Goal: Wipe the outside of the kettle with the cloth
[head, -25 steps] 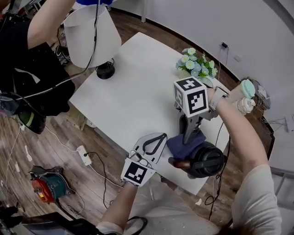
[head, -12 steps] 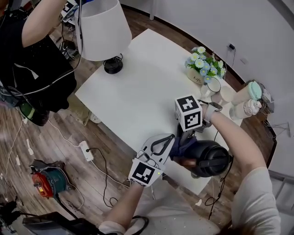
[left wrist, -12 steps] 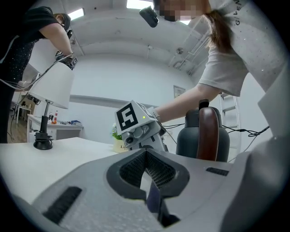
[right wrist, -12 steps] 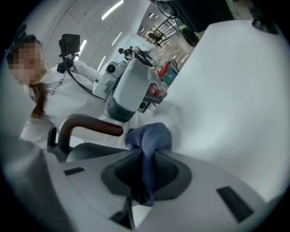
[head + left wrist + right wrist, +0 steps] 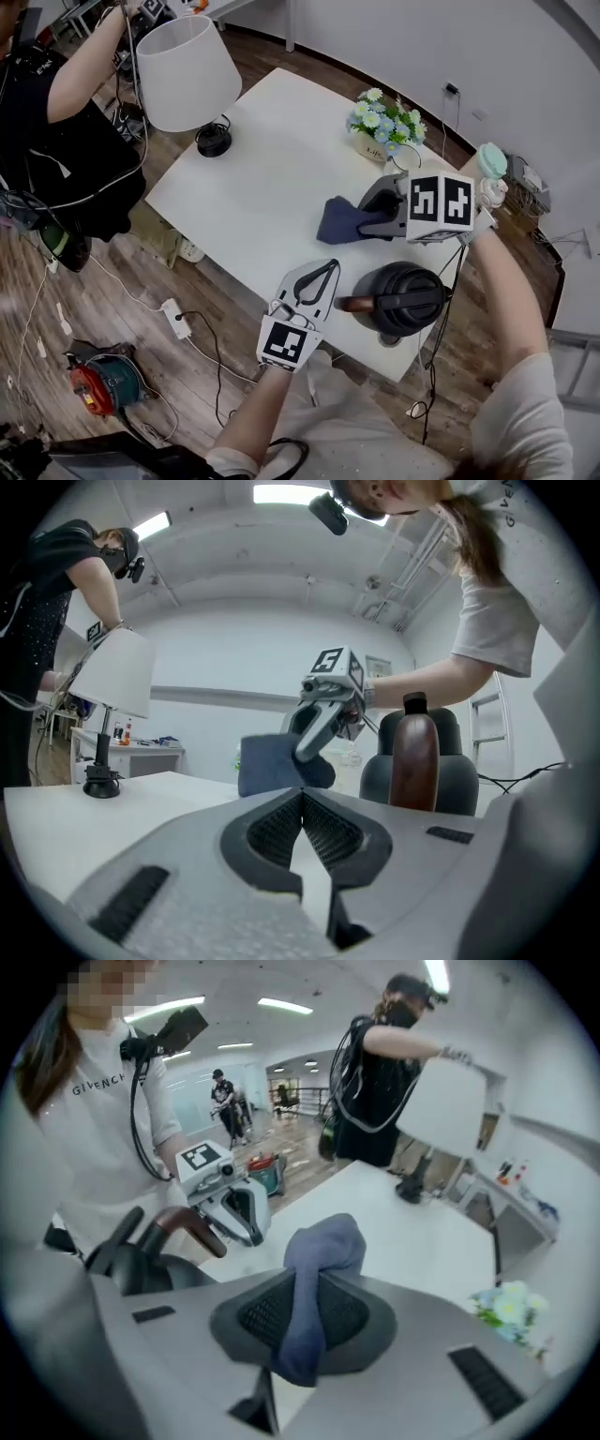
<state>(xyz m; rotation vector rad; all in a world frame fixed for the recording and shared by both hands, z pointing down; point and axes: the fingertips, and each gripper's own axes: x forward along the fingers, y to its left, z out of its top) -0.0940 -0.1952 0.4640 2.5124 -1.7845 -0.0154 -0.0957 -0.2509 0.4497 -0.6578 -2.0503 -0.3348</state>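
Right gripper has its two jaws pressed on the cloth, which is dark blue and bunched. One part of the cloth stands up above the pads and another part hangs down between them. In the head view this gripper is over the white table and points to the person's left. The cloth hangs from its tips above the tabletop.

Left gripper has its jaws together. The ribbed pads meet at the front and nothing is between them. In the head view it is at the near edge of the table, and its tips are just beside the brown handle of the kettle. I cannot tell if they touch it.

The kettle is dark and round, and it stands upright near the table's front right corner. It is nearer to the person than the cloth, and the cloth does not touch it. In the left gripper view the kettle and its handle are to the right of the jaws.

Farther away on the table there are a lamp with a white shade and a pot of flowers. Another person in dark clothes stands beside the lamp.
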